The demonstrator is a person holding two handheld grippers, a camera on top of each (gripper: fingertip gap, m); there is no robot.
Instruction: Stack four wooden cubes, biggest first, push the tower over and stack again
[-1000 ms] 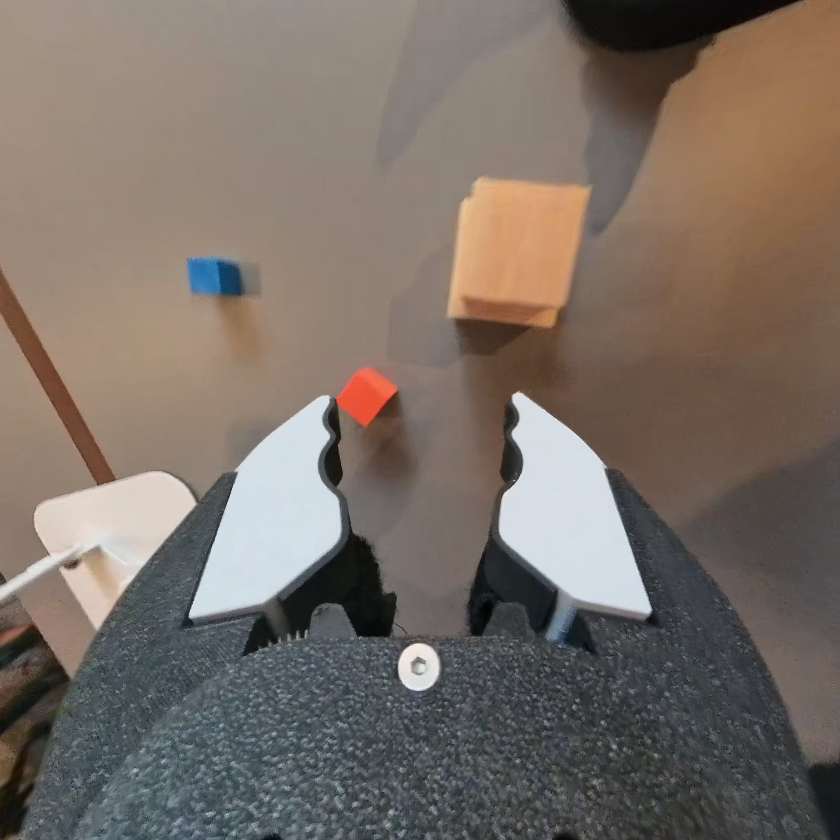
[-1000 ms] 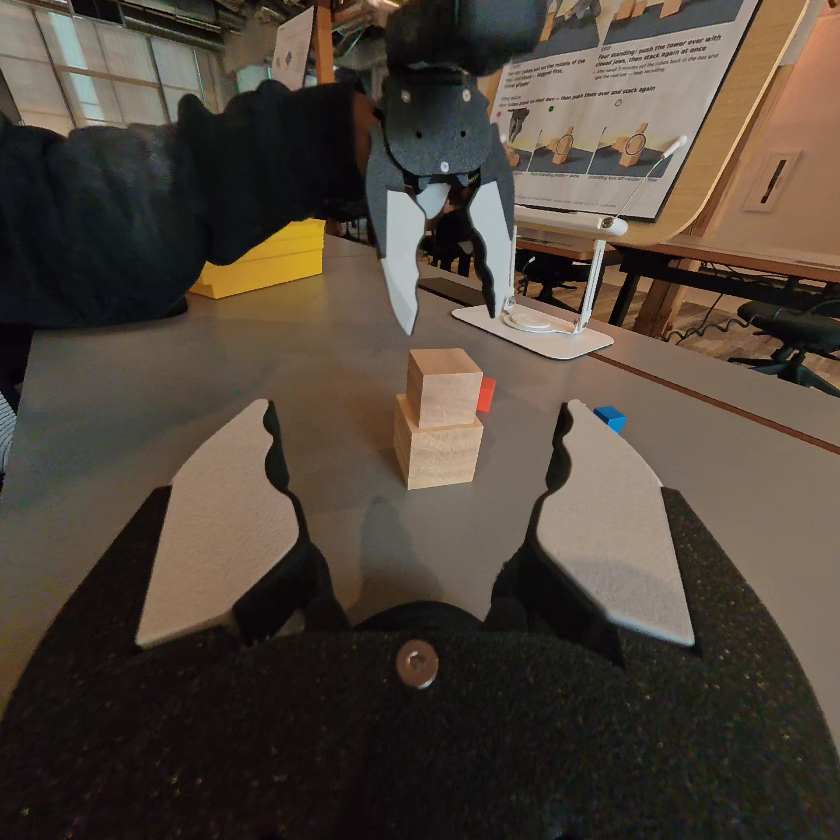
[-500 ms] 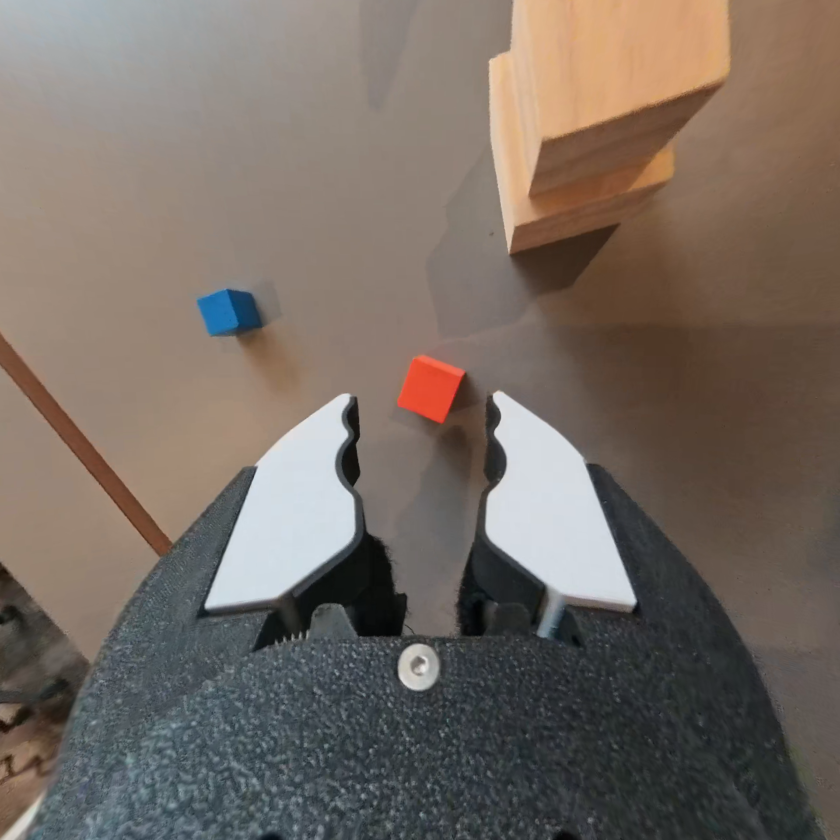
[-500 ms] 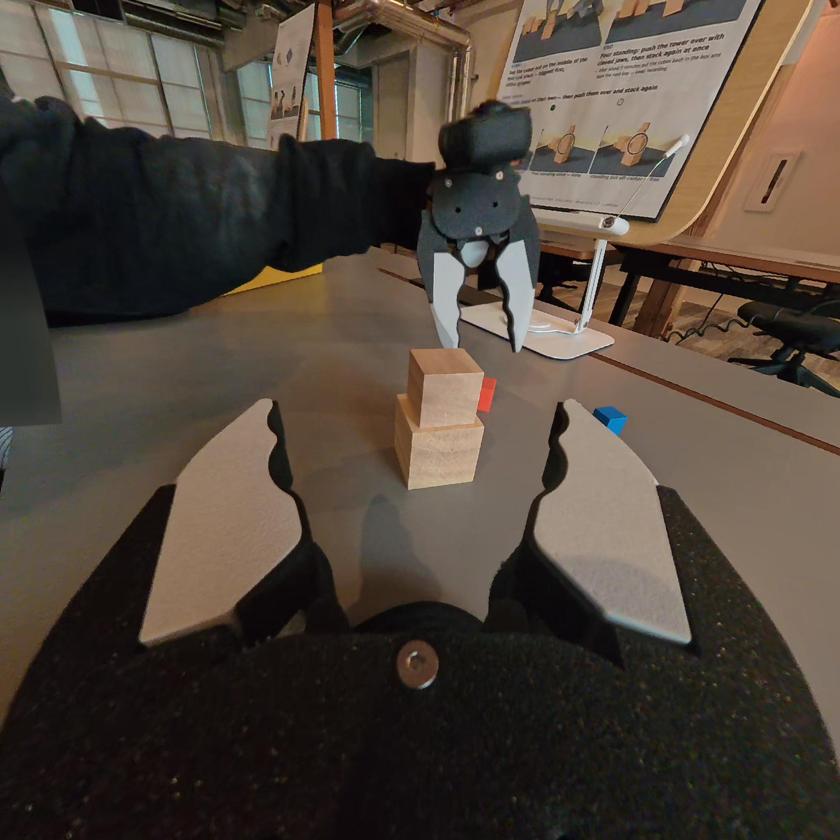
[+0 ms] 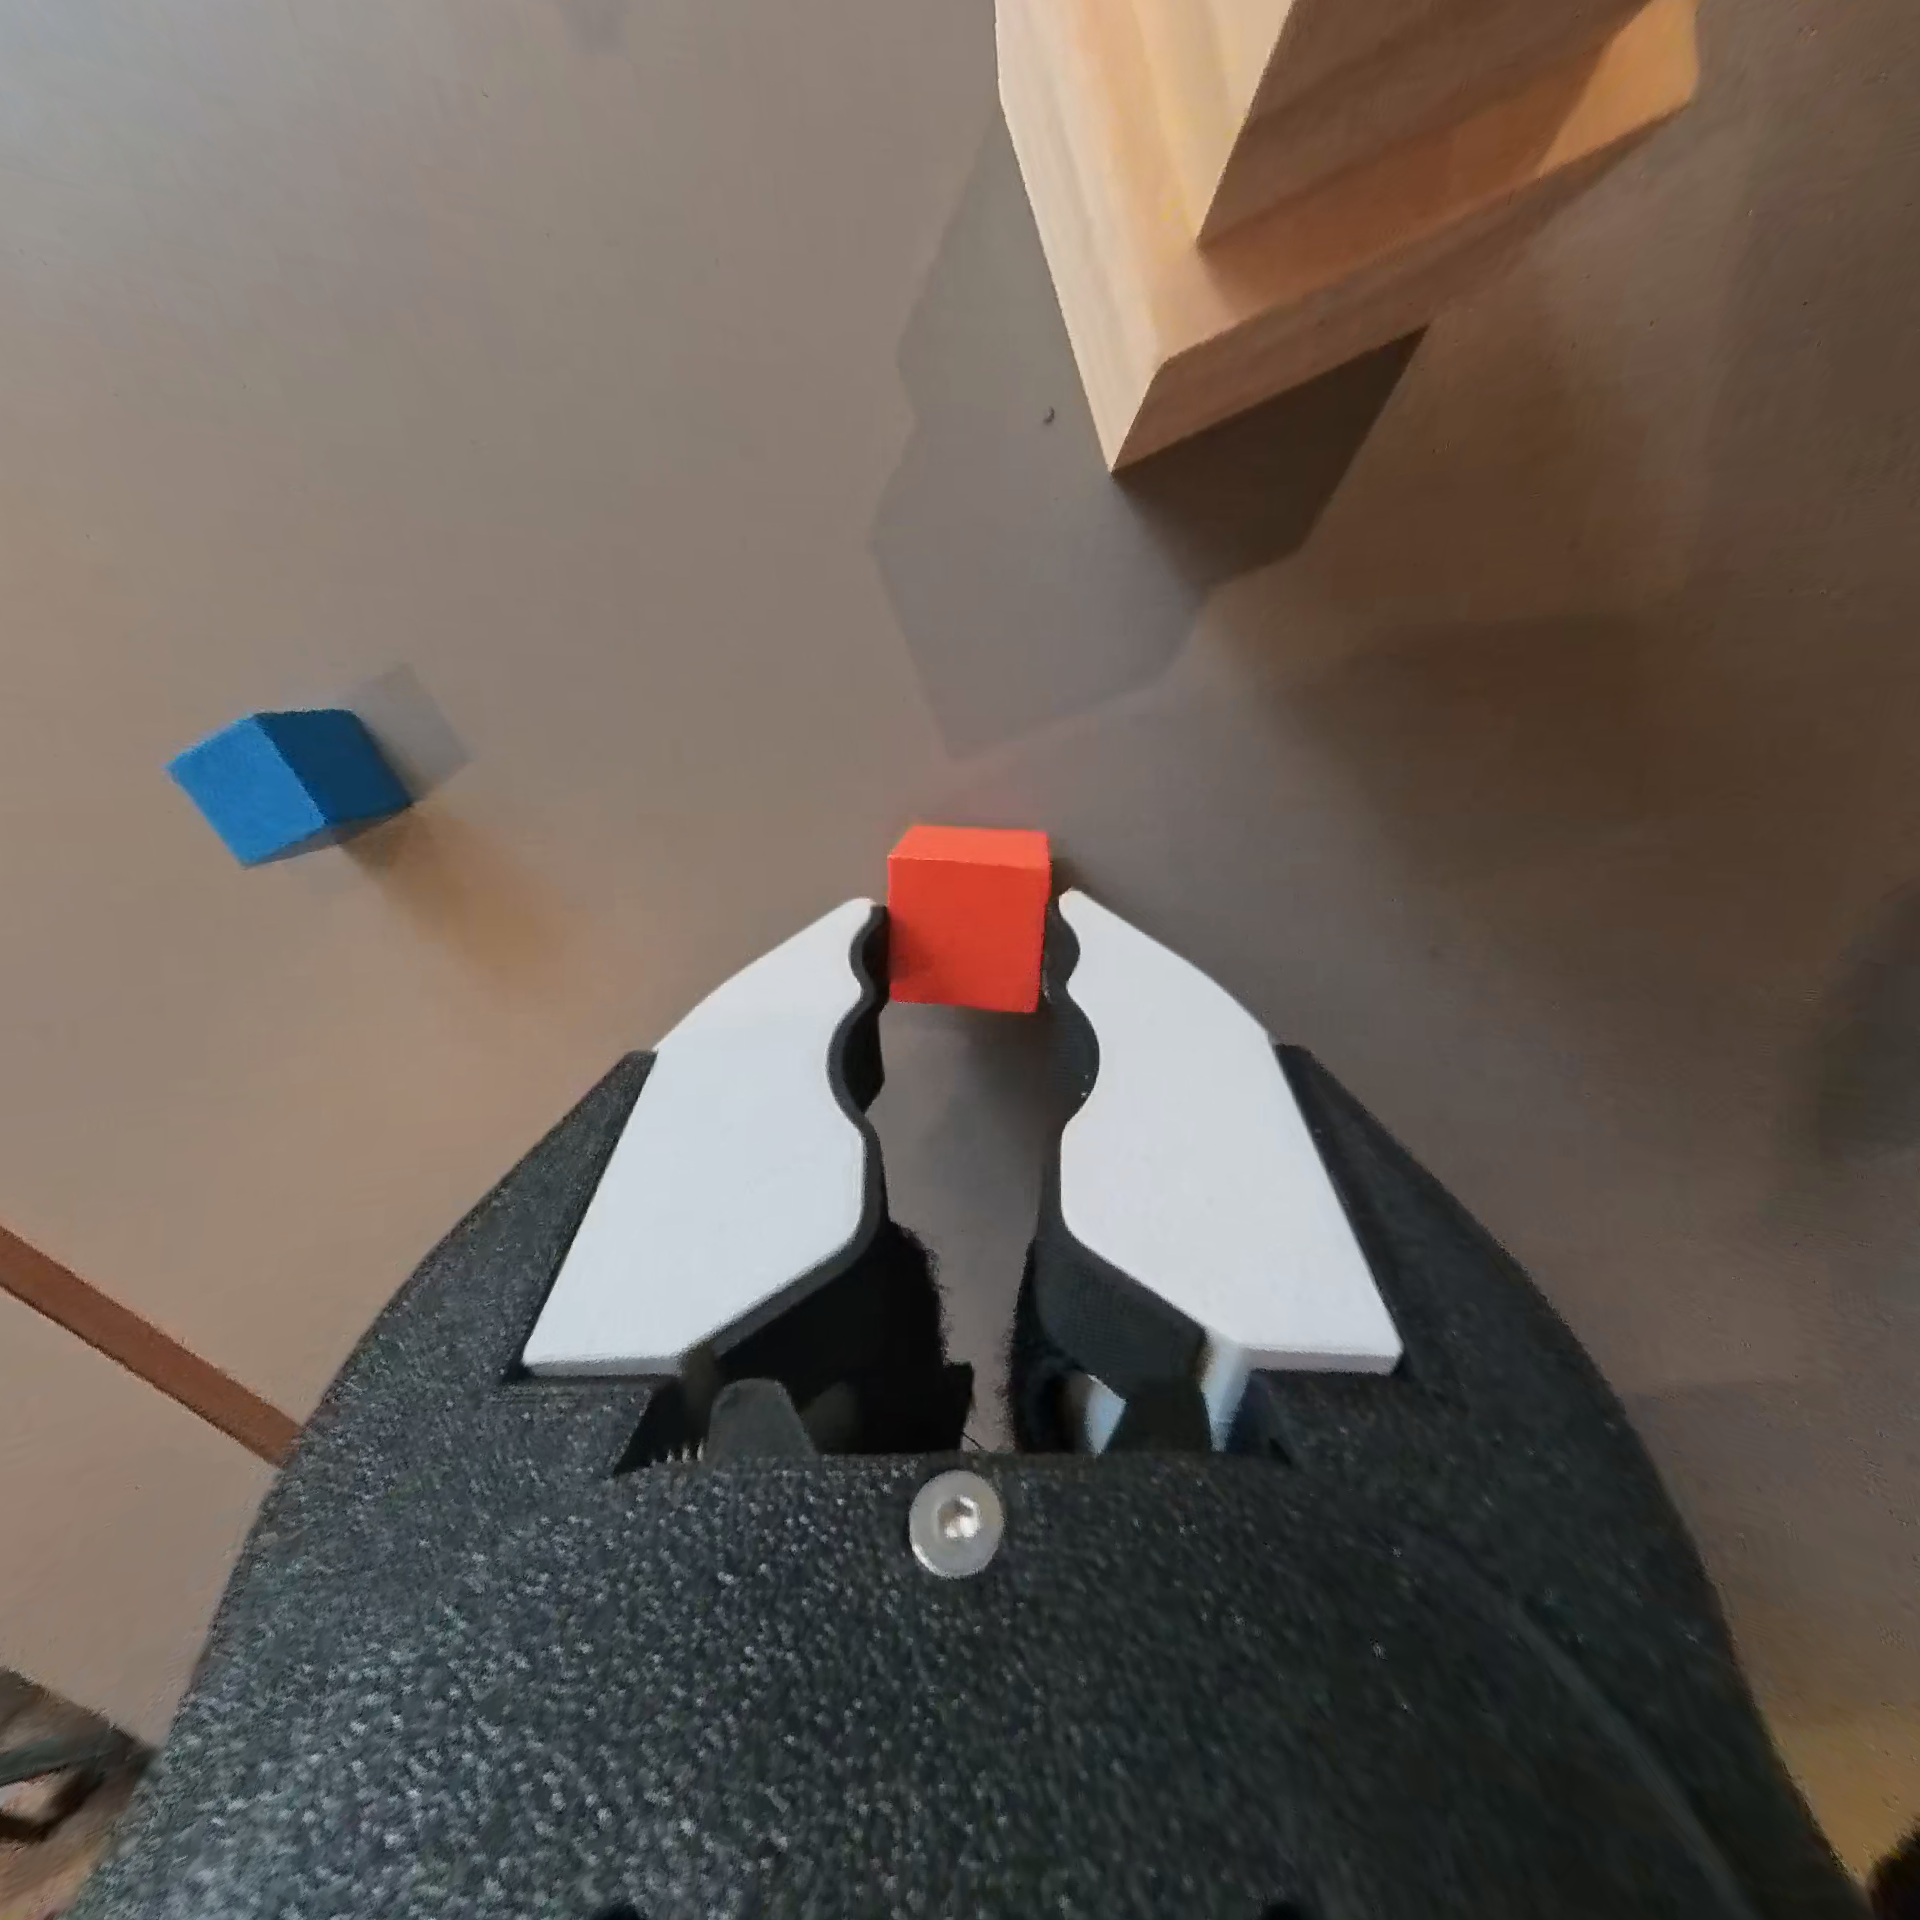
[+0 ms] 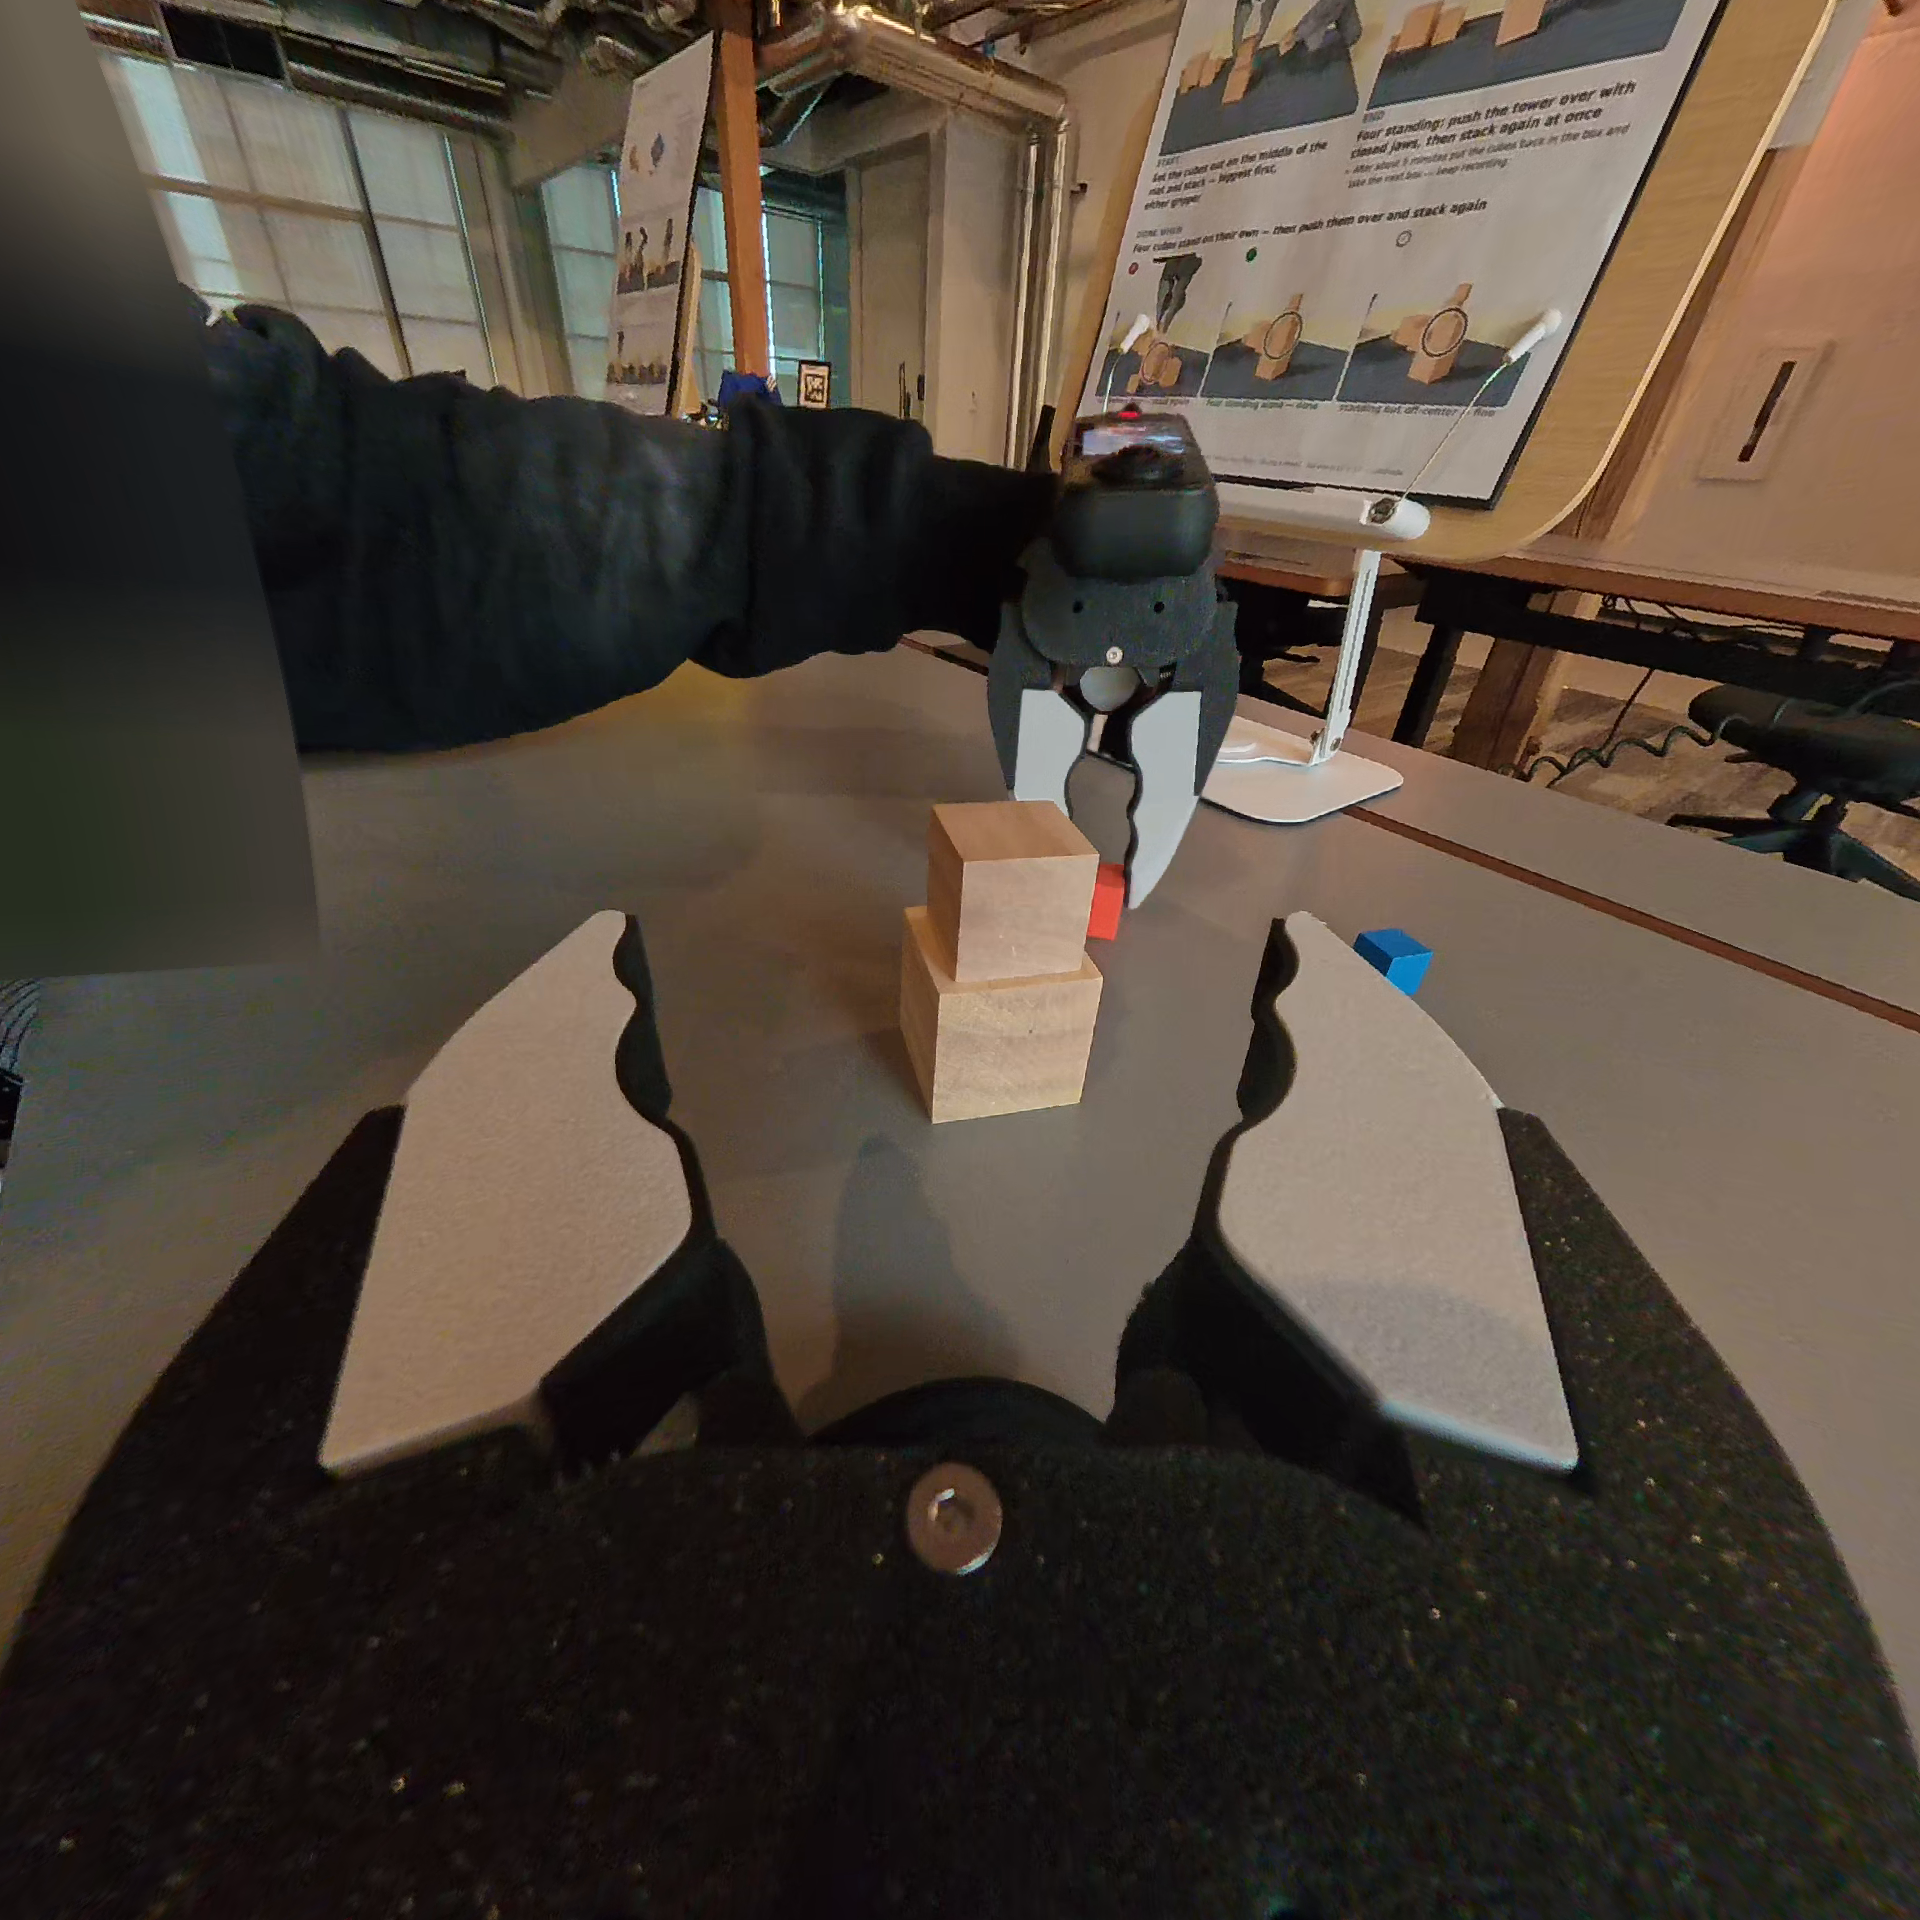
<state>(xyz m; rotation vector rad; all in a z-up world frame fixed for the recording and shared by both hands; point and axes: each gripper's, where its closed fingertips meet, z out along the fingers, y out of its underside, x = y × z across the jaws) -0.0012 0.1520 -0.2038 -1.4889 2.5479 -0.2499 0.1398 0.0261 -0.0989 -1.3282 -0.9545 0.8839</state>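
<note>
Two plain wooden cubes stand stacked on the grey table, the medium cube [image 6: 1013, 894] on the large cube [image 6: 997, 1039]; both also show in the left wrist view, top right, the large cube [image 5: 1143, 260] under the medium cube [image 5: 1434, 104]. A small red cube [image 5: 966, 920] sits on the table just behind the stack [image 6: 1108, 902]. My left gripper [image 5: 964, 909] points down and its fingertips are closed against the red cube's two sides; it also shows in the right wrist view [image 6: 1107, 862]. My right gripper [image 6: 951, 925] is open and empty, in front of the stack. A blue cube [image 5: 291, 779] lies apart [image 6: 1394, 956].
A white stand base [image 6: 1299, 790] holds a poster board behind the cubes. A brown seam [image 5: 135, 1340] runs across the table past the blue cube. A person's black sleeve [image 6: 623, 561] reaches in from the left above the table. Office chairs stand at the far right.
My left gripper came down from above the stack to the red cube and narrowed its jaws around it. My right gripper has stayed open and still.
</note>
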